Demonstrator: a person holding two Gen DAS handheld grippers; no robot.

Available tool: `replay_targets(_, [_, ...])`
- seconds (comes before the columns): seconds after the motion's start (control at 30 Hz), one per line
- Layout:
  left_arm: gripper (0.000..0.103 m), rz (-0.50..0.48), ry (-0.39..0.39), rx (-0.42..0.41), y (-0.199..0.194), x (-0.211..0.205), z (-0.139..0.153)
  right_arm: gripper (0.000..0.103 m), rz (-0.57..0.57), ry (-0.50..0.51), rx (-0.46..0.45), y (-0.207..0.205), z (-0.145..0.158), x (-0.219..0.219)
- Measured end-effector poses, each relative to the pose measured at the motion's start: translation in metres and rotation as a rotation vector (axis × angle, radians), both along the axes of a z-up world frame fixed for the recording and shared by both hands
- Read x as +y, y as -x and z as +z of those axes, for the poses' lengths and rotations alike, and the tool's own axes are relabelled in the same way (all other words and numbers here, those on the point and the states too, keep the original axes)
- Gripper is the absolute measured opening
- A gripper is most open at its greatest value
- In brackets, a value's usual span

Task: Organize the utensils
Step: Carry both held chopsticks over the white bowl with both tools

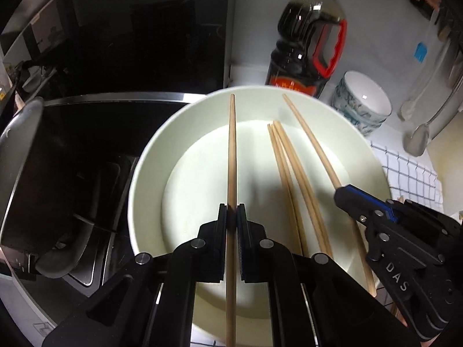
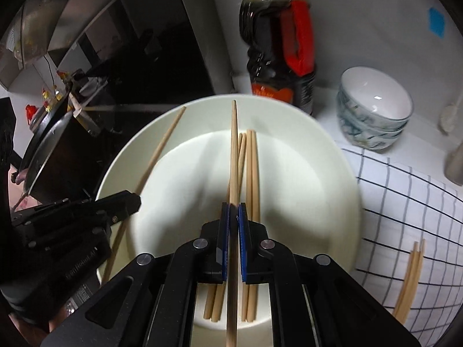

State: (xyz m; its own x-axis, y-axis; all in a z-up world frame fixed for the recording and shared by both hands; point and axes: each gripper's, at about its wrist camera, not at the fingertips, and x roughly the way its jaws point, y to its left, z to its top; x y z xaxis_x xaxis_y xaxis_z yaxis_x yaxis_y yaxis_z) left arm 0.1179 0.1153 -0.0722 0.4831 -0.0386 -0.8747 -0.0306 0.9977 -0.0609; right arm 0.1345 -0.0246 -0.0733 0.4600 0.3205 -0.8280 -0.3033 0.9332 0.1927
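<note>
A large white plate [image 1: 150, 156] [image 2: 318, 150] sits on the counter with several wooden chopsticks [image 1: 286, 170] [image 2: 251, 167] lying in it. My left gripper [image 1: 232, 211] is shut on one chopstick [image 1: 232, 144] and holds it over the plate's left half. My right gripper [image 2: 233, 211] is shut on another chopstick [image 2: 233, 144] over the plate's middle. In the left wrist view the right gripper [image 1: 344, 192] shows at the right with its chopstick [image 1: 312, 141]. In the right wrist view the left gripper [image 2: 136, 199] shows at the left with its chopstick [image 2: 165, 141].
A dark sauce bottle with a red handle [image 1: 306, 43] [image 2: 277, 52] stands behind the plate. Stacked patterned bowls [image 1: 361, 101] [image 2: 373, 107] sit at right. A checked cloth [image 2: 405, 202] holds more chopsticks [image 2: 411, 280]. A pan [image 1: 20, 173] and black cooktop [image 1: 95, 127] are at left. Ladles [image 1: 416, 141] hang at right.
</note>
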Motion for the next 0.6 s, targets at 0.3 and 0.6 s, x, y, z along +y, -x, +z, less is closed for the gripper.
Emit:
replay_targets(0.3, [0.007, 0.019, 0.007, 0.057, -0.01, 0.001, -0.021, 0.006, 0.026, 0.017, 0.074, -0.018, -0.023, 0.006])
replay_targets(0.6, [0.008, 0.026, -0.027, 0.072, -0.015, -0.001, -0.028, 0.006, 0.023, 0.023, 0.095, -0.023, -0.029, 0.004])
